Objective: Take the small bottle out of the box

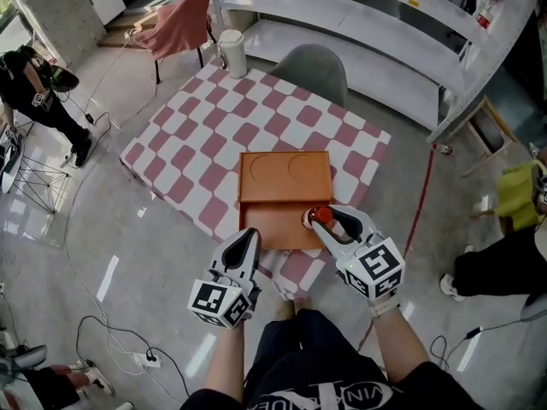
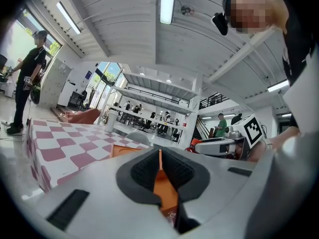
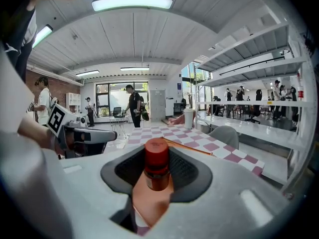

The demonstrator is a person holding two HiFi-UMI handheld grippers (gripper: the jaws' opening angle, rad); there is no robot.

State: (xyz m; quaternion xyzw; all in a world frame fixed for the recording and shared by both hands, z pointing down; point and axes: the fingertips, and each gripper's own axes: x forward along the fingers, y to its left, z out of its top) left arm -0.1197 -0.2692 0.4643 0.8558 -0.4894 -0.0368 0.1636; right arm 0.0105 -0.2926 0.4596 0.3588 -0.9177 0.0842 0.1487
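Observation:
An orange box (image 1: 285, 176) lies open on the checkered table (image 1: 197, 156), its lower tray (image 1: 272, 227) toward me. The small bottle (image 1: 320, 215), clear with a red cap, stands upright between the pads of my right gripper (image 1: 328, 219), over the tray's right part. In the right gripper view the bottle (image 3: 157, 166) fills the gap of my right gripper (image 3: 157, 172), with both pads against its sides. My left gripper (image 1: 248, 240) hovers at the tray's front left edge, its jaws together and holding nothing. In the left gripper view only a sliver of orange box (image 2: 168, 193) shows past my left gripper (image 2: 160, 171).
A white cylinder (image 1: 232, 52) stands at the table's far corner, with a grey chair (image 1: 314, 68) behind the table. White shelving (image 1: 385, 24) runs along the back. A person (image 1: 34, 84) stands at far left. Cables and a power strip (image 1: 141, 360) lie on the floor.

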